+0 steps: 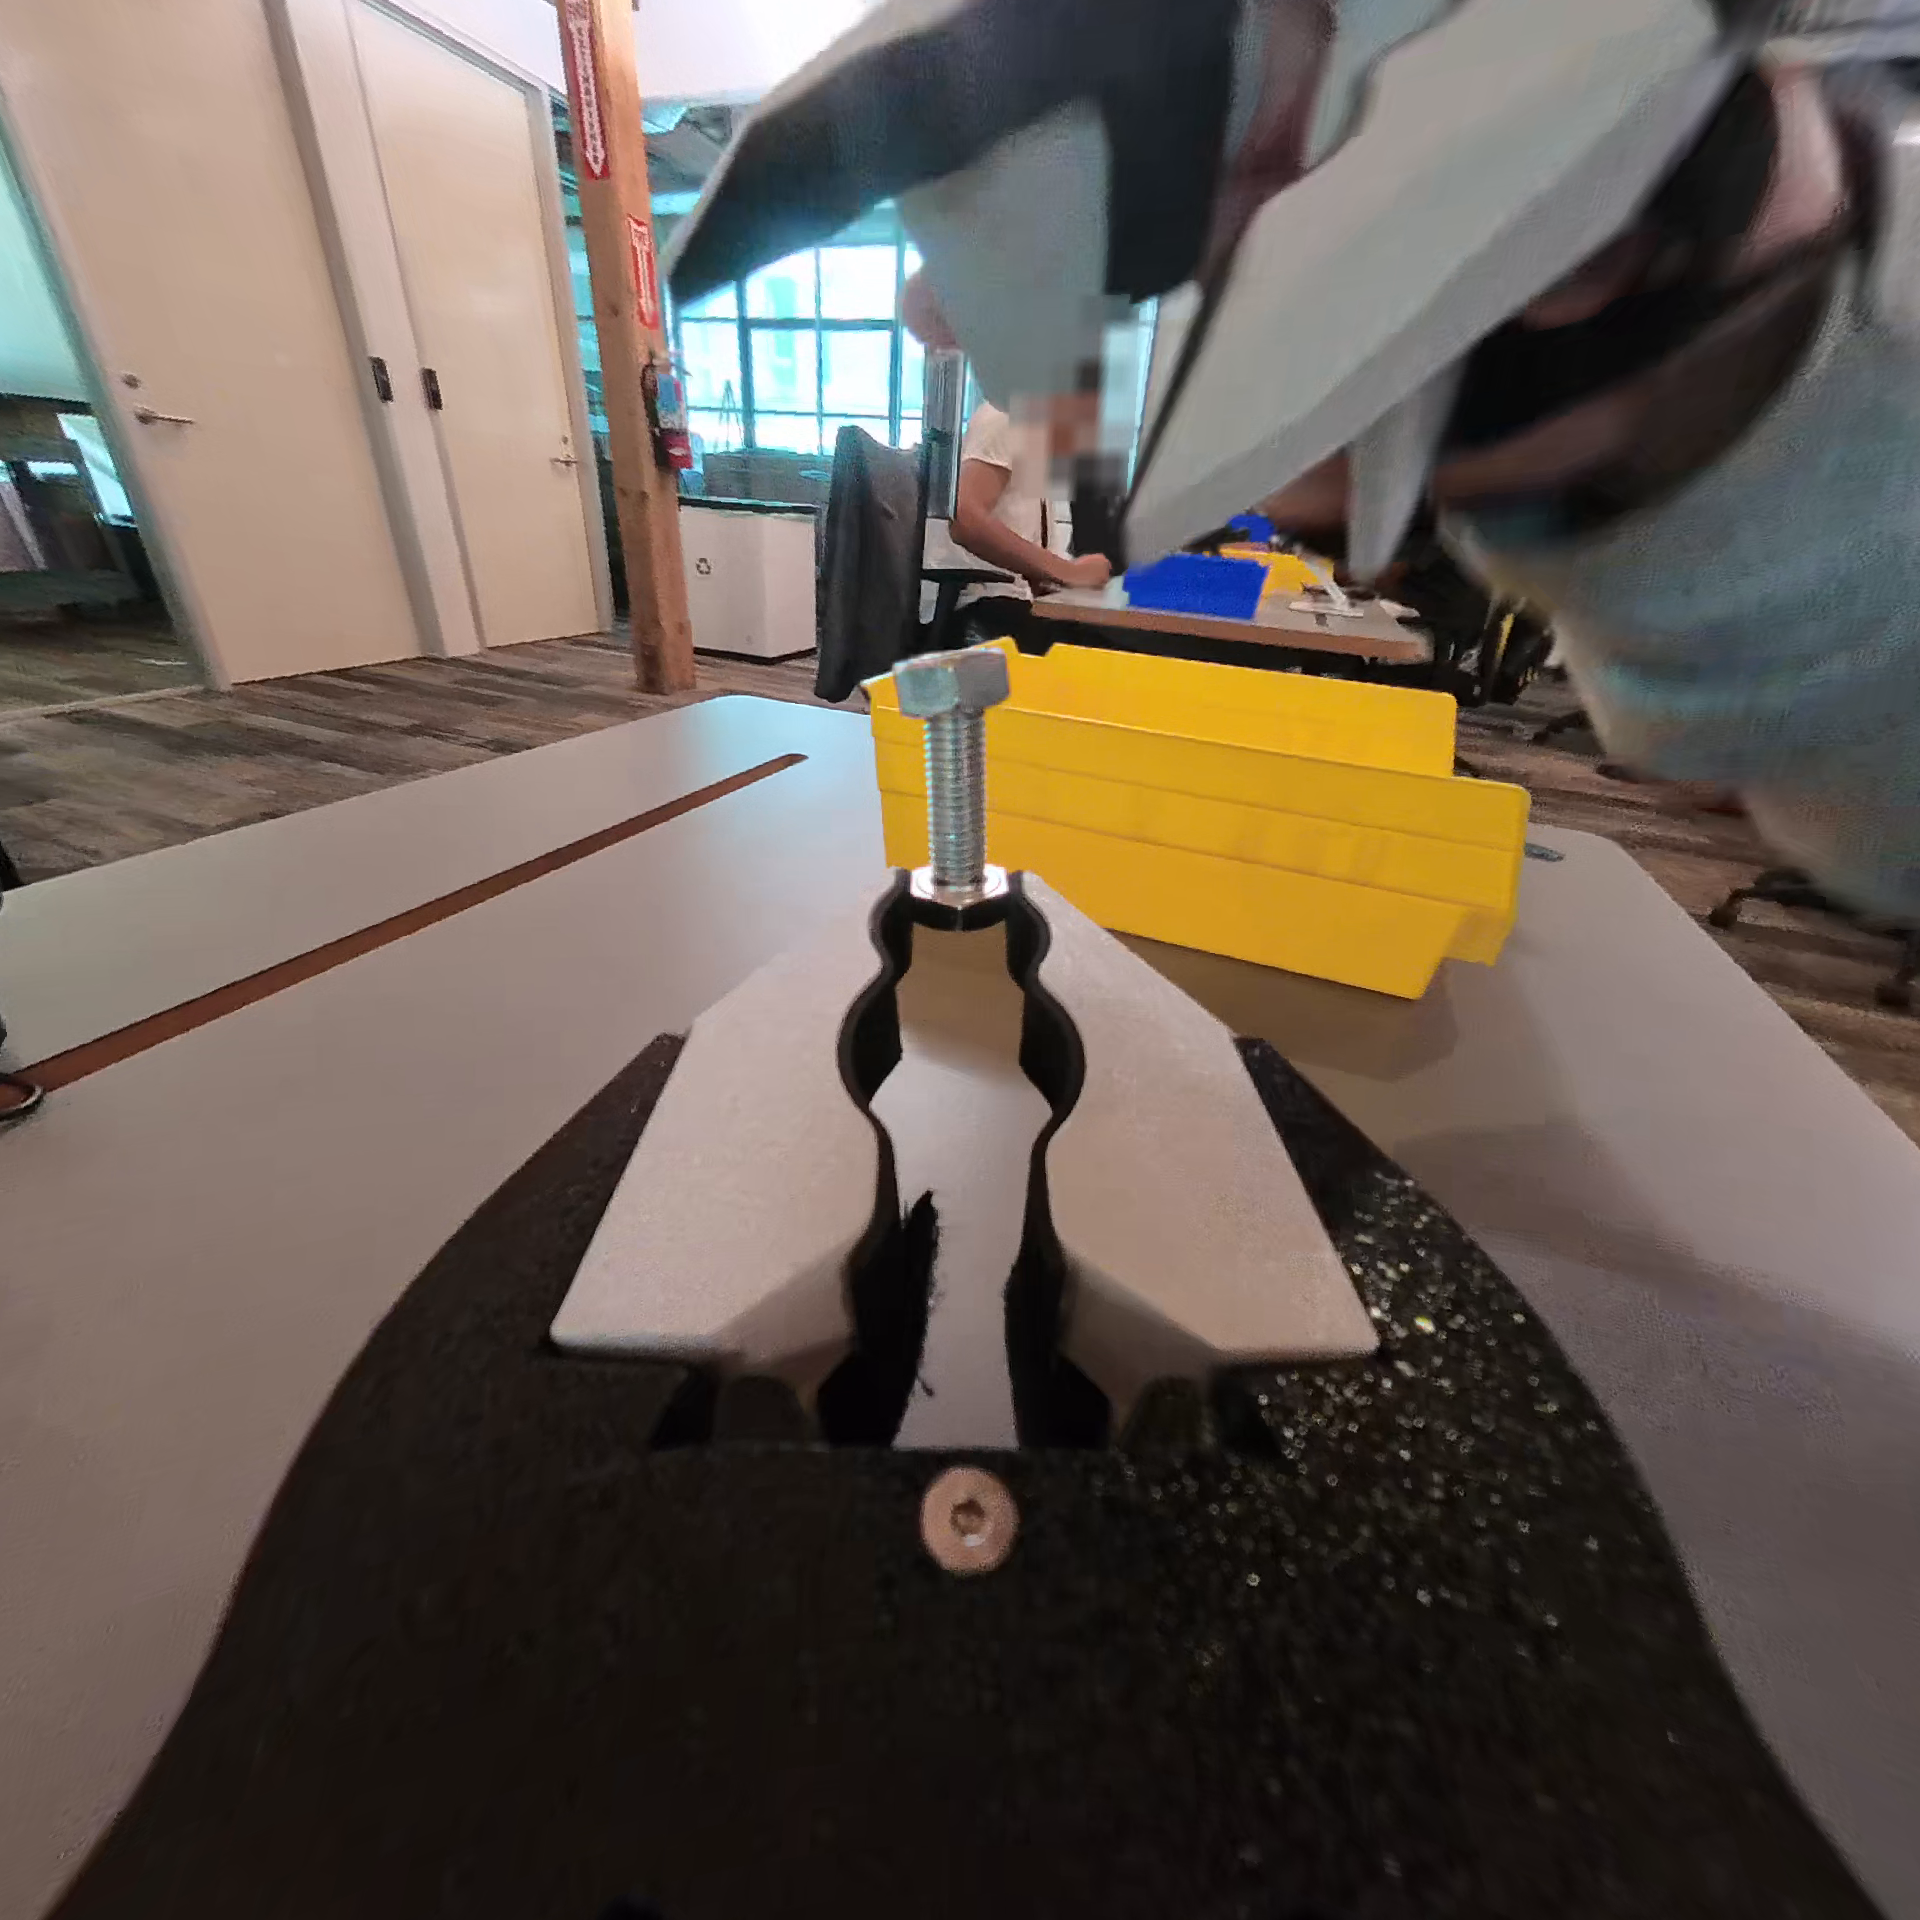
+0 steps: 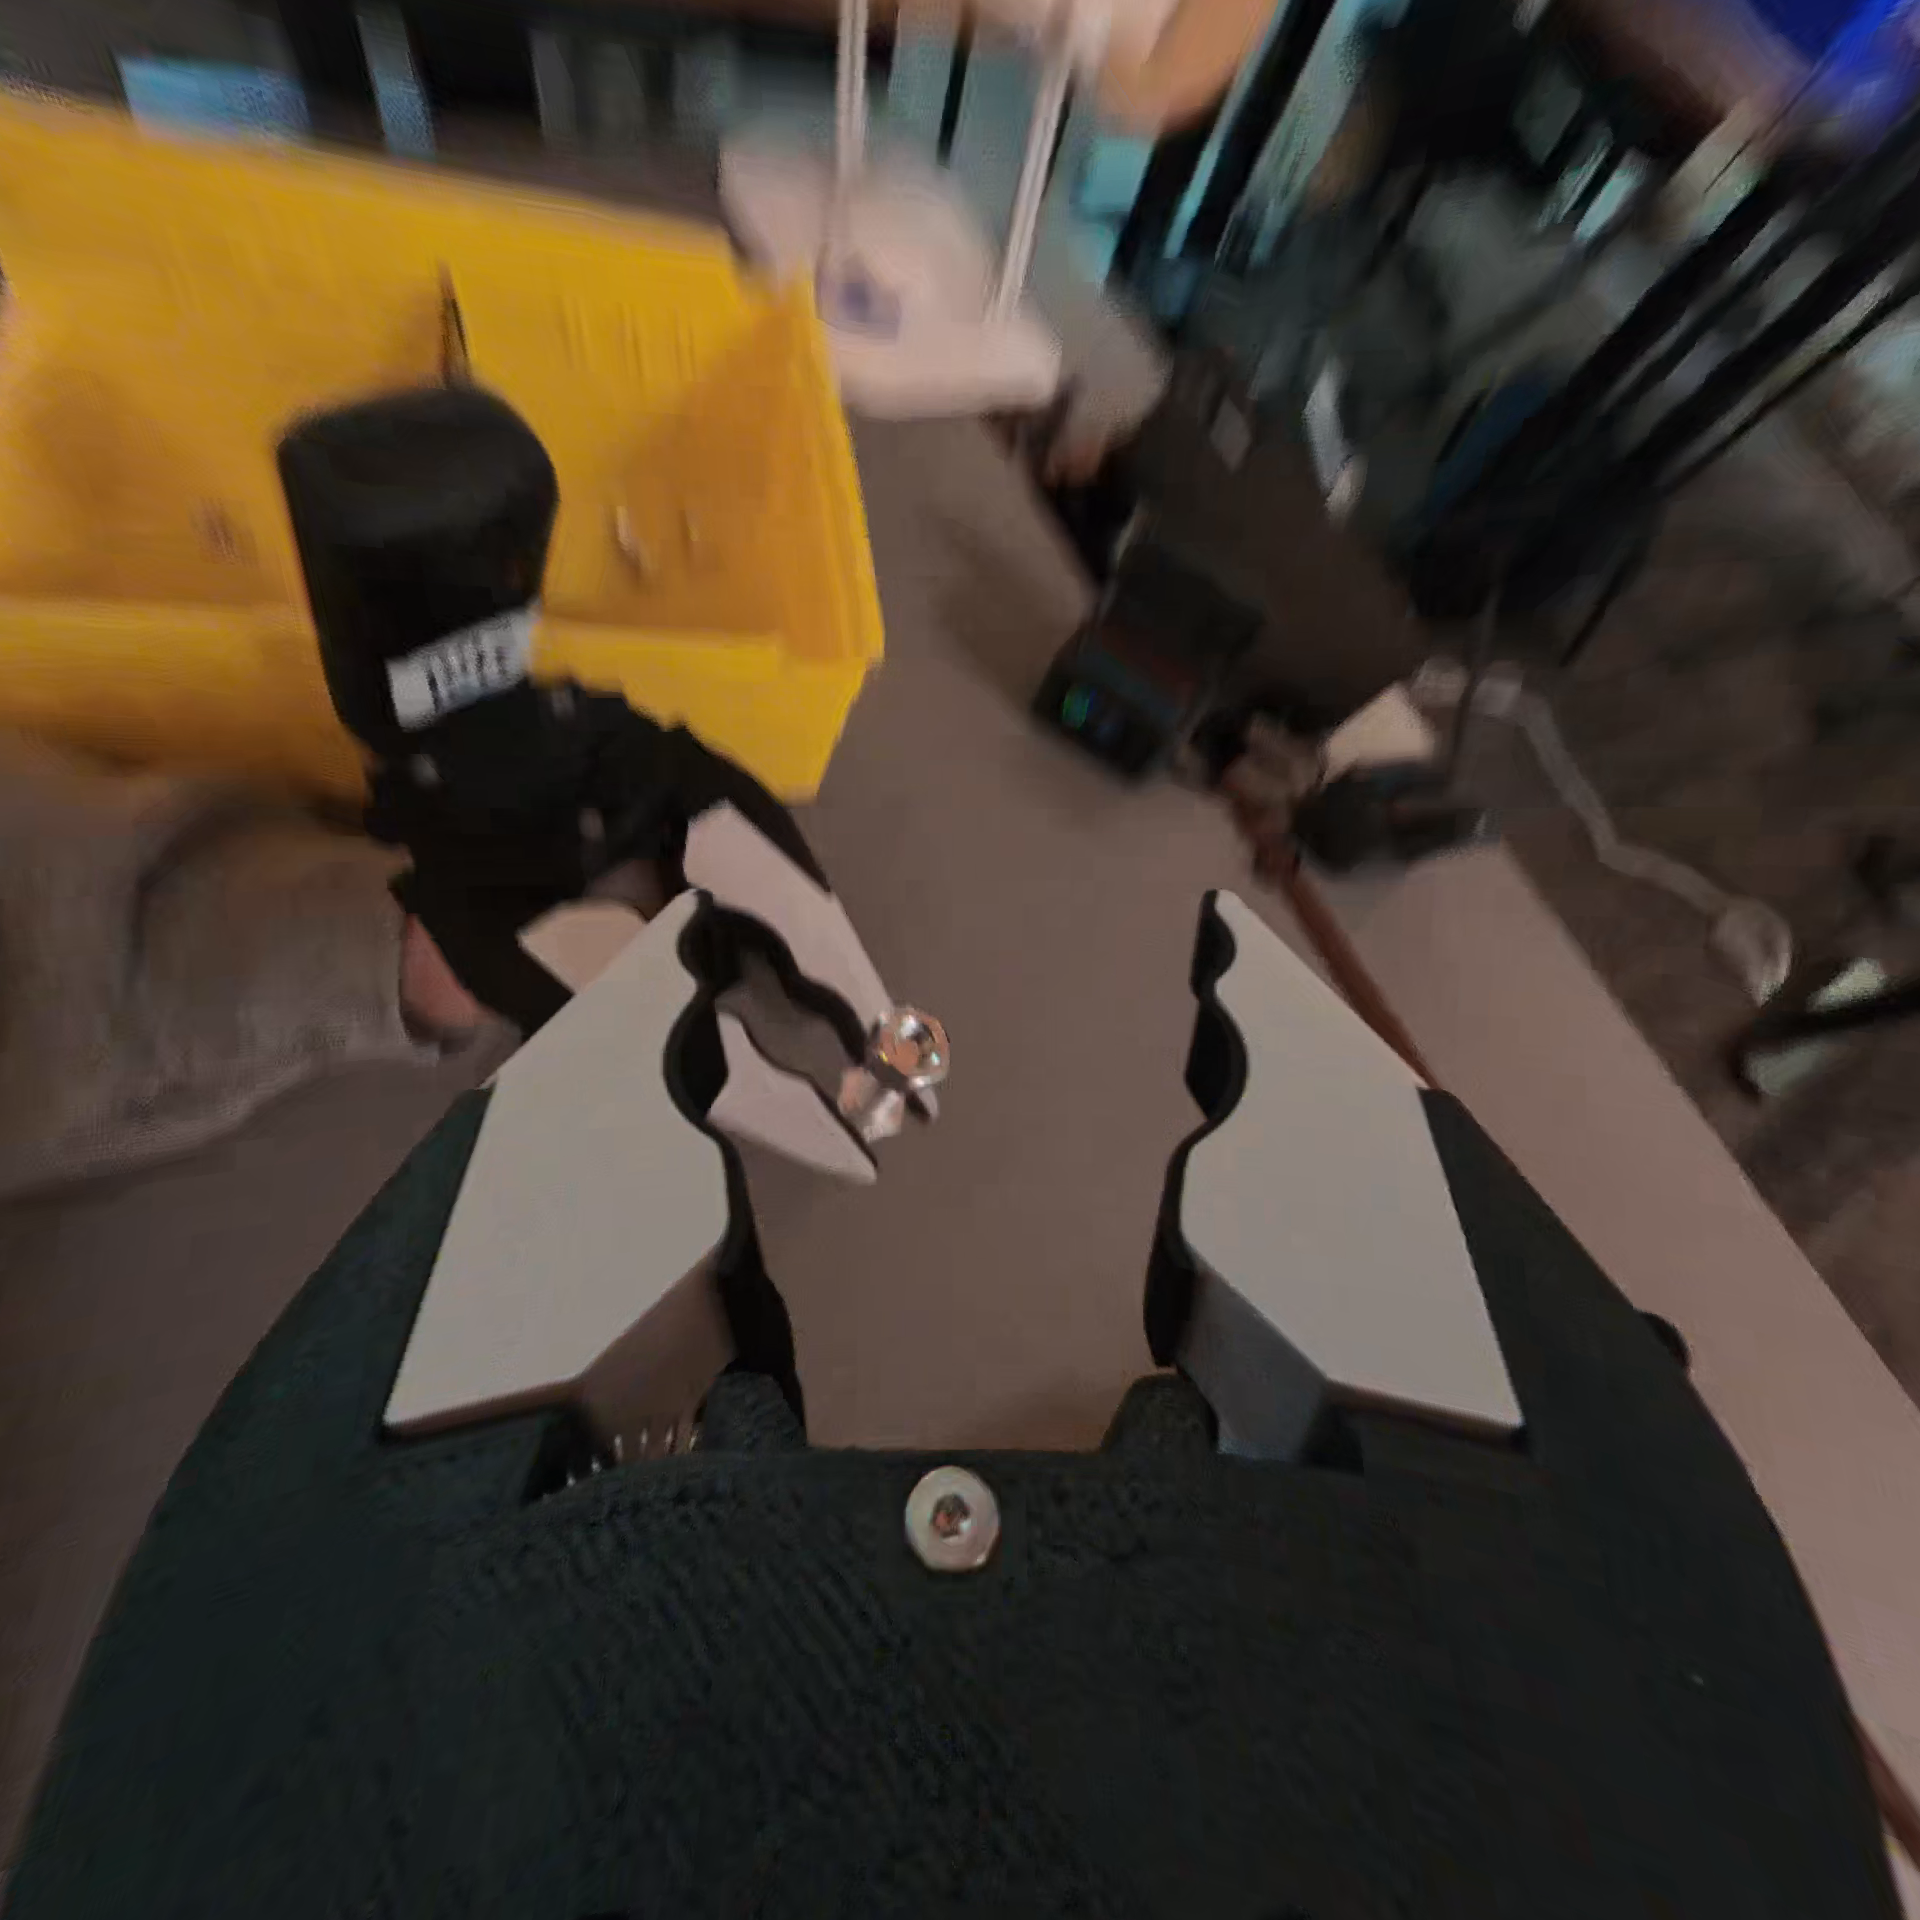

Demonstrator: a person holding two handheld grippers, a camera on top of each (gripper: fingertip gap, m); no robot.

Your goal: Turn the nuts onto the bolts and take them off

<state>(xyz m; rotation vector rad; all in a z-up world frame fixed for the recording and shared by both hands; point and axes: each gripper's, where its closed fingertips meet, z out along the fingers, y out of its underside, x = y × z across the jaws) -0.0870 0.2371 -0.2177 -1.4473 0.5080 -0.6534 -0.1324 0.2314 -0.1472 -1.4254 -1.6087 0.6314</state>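
Clenched at their tips, the left gripper (image 1: 957, 906) jaws grasp a nut (image 1: 958, 886) threaded onto the low end of a bolt (image 1: 954, 774). From the left wrist view the bolt stands upright, long axis vertical, hex head on top and the threaded shank running down into the nut between the fingertips (image 1: 902, 914). Past the jaws, a yellow bin (image 1: 1226, 831) sits on the grey table (image 1: 312, 1039), just behind and to the right of the bolt. Above and to the right of the jaws, the right gripper (image 1: 1174, 312) looms close and blurred, tilted down toward the bolt. Farther off are white doors, a wooden post bearing red signs, a fire extinguisher, a white recycling box and a person seated at another table with blue bins.

The right gripper (image 2: 956, 997) jaws are released, spread wide with bare table between them. Only this blurred view looks down on the bolt head (image 2: 910, 1042): it lies between the open jaws, nearer the left finger (image 2: 582, 1164), with the left gripper (image 2: 883, 1081) reaching in from the left to pinch the nut below it. Behind that gripper, its black body carries a white label, too blurred to read. Beyond is the bin (image 2: 675, 364), then the floor with dark equipment and chair legs.
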